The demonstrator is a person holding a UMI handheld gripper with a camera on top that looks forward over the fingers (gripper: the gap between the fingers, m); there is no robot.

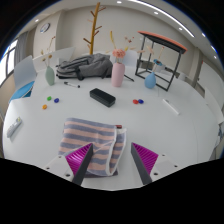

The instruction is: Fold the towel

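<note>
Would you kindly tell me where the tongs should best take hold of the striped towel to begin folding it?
Probably the near right corner of the striped towel: it lies flat on the table, its near edge between the open tongs, so a low approach from the near side should pinch that edge.

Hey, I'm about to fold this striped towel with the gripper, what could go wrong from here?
The gripper is open, and only its left finger overlaps the striped towel; closing now would likely pinch one edge or miss. The towel already lies bunched rather than flat, so a fold may come out crooked. Dragging it forward could also sweep it toward the black box and the small coloured pieces farther along the white table.
</note>
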